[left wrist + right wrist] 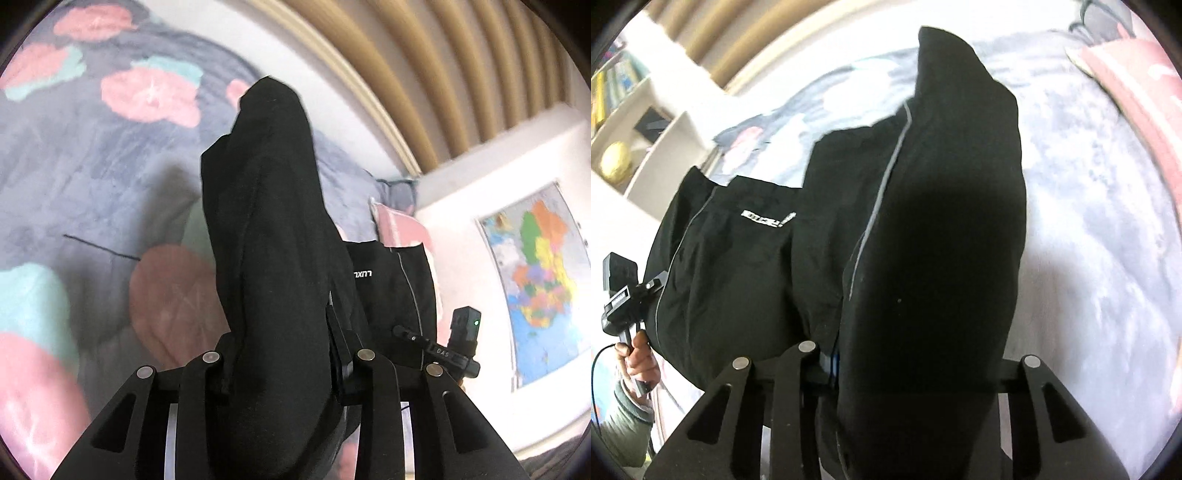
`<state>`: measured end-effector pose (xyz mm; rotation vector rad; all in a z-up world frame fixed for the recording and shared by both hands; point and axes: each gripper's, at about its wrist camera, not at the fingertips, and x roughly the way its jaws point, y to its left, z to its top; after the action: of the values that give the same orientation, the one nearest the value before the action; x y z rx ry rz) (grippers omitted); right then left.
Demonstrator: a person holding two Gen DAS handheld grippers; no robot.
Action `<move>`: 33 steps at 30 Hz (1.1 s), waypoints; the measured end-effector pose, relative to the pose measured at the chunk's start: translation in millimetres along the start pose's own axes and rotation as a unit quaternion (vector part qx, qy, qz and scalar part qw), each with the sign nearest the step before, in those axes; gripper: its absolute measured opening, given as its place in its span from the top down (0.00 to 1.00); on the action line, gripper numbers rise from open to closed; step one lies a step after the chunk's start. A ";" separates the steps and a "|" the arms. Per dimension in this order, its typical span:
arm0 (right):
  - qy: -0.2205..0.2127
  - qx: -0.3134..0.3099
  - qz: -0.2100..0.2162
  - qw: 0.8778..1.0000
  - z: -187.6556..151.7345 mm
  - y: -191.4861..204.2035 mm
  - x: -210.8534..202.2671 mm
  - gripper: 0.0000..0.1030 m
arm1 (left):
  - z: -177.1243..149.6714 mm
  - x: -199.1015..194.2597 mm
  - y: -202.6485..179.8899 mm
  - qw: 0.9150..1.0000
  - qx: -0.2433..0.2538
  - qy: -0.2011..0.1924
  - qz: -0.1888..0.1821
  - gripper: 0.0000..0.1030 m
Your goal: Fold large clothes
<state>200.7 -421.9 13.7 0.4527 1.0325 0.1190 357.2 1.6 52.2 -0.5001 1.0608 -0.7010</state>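
A large black garment with grey piping and a small white logo hangs lifted above the bed. In the left wrist view my left gripper is shut on a thick bunch of this cloth, which drapes over and hides the fingertips. In the right wrist view my right gripper is likewise shut on a bunched fold of the black garment, with the rest sagging to the left between the two grippers. The other gripper's body shows at the edge of each view, the latter held by a hand.
Under the garment lies a grey-blue blanket with pink and teal flowers. A pink pillow rests near the slatted wooden headboard. A coloured map hangs on the white wall. White shelves with books stand beside the bed.
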 end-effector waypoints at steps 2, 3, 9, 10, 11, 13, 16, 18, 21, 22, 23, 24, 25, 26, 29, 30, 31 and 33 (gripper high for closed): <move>-0.009 -0.010 -0.001 1.000 -19.6 15.2 -26.1 0.61 | -15.6 -26.7 -5.0 1.000 0.010 -0.004 -0.007 0.66; -0.012 -0.015 -0.003 1.000 -31.6 22.6 -39.1 0.61 | -24.7 -40.0 -5.1 1.000 0.010 -0.006 -0.011 0.66; 0.006 -0.024 -0.020 1.000 -91.6 46.0 -85.2 0.61 | -94.5 -84.3 -0.8 1.000 -0.001 0.005 -0.011 0.66; 0.013 -0.026 -0.025 0.999 -99.6 43.9 -91.8 0.61 | -101.9 -84.5 1.8 1.000 -0.004 0.009 -0.011 0.66; 0.019 -0.027 -0.029 0.999 -111.2 34.5 -100.6 0.61 | -112.7 -87.6 4.5 1.000 -0.008 0.015 -0.009 0.66; 0.034 -0.022 -0.033 0.999 -123.8 37.5 -86.9 0.61 | -131.7 -81.6 14.9 1.000 -0.016 0.026 0.000 0.66; 0.048 -0.011 -0.038 0.998 -151.4 21.3 -63.3 0.61 | -161.8 -70.7 35.4 0.999 -0.020 0.034 0.012 0.65; 0.050 0.003 -0.045 0.998 -164.6 9.5 -52.3 0.61 | -173.9 -65.3 55.0 0.999 -0.028 0.022 0.016 0.65; 0.041 0.041 -0.047 0.997 -174.5 -16.2 -47.1 0.61 | -189.1 -63.5 101.1 0.996 -0.088 0.008 0.023 0.60; 0.035 0.055 -0.043 0.997 -177.1 -26.3 -45.5 0.61 | -194.3 -60.6 117.9 0.994 -0.108 0.009 0.030 0.59; 0.032 0.063 -0.041 0.997 -178.2 -35.2 -43.1 0.61 | -198.1 -57.3 129.4 0.992 -0.120 0.013 0.034 0.56; 0.029 0.072 -0.035 0.996 -181.3 -42.8 -39.9 0.59 | -203.3 -53.5 144.6 0.991 -0.133 0.014 0.030 0.54; 0.026 0.079 -0.029 0.996 -177.7 -57.8 -33.3 0.58 | -206.8 -52.6 151.8 0.990 -0.139 0.012 0.022 0.51; 0.021 0.085 -0.026 0.996 -181.0 -63.3 -28.5 0.55 | -210.9 -51.7 161.9 0.989 -0.148 0.006 0.005 0.49; 0.005 0.107 -0.012 0.994 -194.6 -81.9 -14.9 0.44 | -218.7 -49.0 178.2 0.989 -0.144 -0.006 -0.034 0.43; -0.003 0.115 -0.003 0.993 -199.3 -87.6 -10.7 0.38 | -220.8 -49.8 178.3 0.991 -0.130 -0.010 -0.040 0.43; -0.015 0.121 0.008 0.992 -205.9 -94.8 -7.5 0.36 | -222.5 -51.9 177.3 0.992 -0.114 -0.016 -0.041 0.43; -0.034 0.127 0.026 0.991 -219.8 -103.2 -8.9 0.34 | -225.2 -62.5 173.4 0.996 -0.085 -0.030 -0.029 0.43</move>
<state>-2.5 -450.2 -116.6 0.7108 0.9733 0.0182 180.8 156.4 -119.9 -0.6965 1.0589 -0.6452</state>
